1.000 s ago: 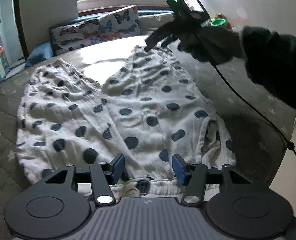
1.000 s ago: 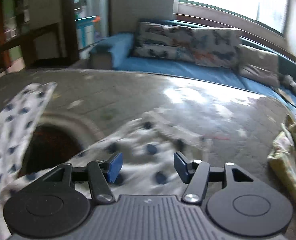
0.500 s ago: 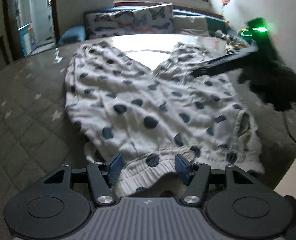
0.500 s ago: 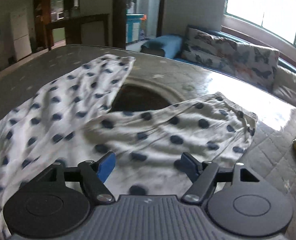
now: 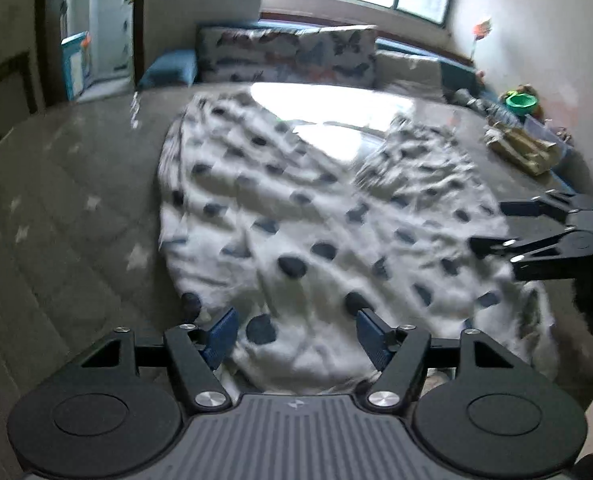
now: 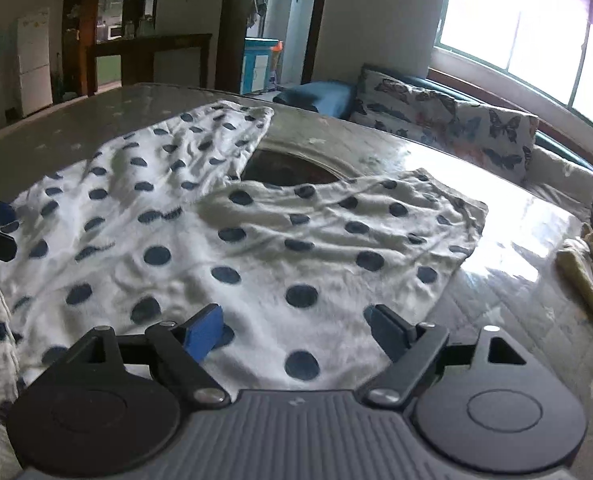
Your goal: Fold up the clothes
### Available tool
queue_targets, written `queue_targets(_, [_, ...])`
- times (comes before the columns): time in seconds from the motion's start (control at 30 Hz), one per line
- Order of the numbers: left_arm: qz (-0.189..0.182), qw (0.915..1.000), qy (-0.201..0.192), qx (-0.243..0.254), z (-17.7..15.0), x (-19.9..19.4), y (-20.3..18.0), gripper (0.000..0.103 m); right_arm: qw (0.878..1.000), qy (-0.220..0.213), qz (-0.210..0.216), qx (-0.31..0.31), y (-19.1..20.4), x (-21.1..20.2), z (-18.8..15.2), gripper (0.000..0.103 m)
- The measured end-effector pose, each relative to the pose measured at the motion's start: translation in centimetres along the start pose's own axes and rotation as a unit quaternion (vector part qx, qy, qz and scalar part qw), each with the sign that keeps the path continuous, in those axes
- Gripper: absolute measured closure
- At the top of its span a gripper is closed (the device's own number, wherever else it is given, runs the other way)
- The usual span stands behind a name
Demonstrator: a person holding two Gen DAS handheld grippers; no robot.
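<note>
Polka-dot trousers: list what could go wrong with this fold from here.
1. The polka-dot trousers lie wrinkled, with one leg overlapping the other near the crotch; folding now may lock those creases in.
2. Both the left gripper and right gripper are open over a single layer, so a pinch could lift only the top fabric.
3. The waistband sits close to the table's near edge and could slide off when pulled.

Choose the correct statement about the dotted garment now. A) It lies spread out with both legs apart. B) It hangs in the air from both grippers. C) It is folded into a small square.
A: the dotted garment lies flat on the table, its legs apart.
</note>
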State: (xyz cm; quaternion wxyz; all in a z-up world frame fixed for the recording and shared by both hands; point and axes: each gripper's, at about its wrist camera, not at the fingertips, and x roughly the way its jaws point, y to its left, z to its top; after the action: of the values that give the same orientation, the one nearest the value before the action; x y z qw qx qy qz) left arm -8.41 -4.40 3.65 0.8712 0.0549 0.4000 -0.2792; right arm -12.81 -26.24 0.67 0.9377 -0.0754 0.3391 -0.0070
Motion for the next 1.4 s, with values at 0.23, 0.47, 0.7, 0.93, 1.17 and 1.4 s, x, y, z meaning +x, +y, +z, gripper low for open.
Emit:
queue_targets(0.23, [0.012, 0.9996, -0.026, -0.004, 0.6, -1.4, 0.1, 0.036, 1.000, -0.012, -0.006, 0.012, -0.2, -0.5, -0.3, 0.019])
queue_targets(0.47, [0.009, 0.9997, -0.022, -0.010, 0.9, -0.3, 0.6, 0.055, 1.000, -0.014, 0.018, 0.020, 1.2, -0.3, -0.4, 0.019])
queue_targets(0.7, [0.007, 0.9997, -0.019, -0.017, 1.3, 0.7, 1.1, 0.057, 1.000, -0.012, 0.022, 0.010, 1.5, -0.3, -1.1, 0.015])
queue_targets(0.93, [0.016, 0.9979, -0.048, -0.041, 2.2, 0.4, 2.7, 0.057, 0.999, -0.028, 0.017, 0.029, 0.2, -0.5, -1.1, 0.015])
queue_targets(1.17, [0.095, 0.9902, -0.061, -0.082, 2.9, 1.5, 5.9, 0.048, 0.997, -0.035, 0.004, 0.065, -1.2, 0.2, -1.5, 0.015])
queue_targets(1.4, [0.149, 0.9824, -0.076, -0.082, 2.4, 2.3, 6.4, 0.032, 0.996, -0.026, 0.001, 0.086, -1.9, 0.6, -1.5, 0.009])
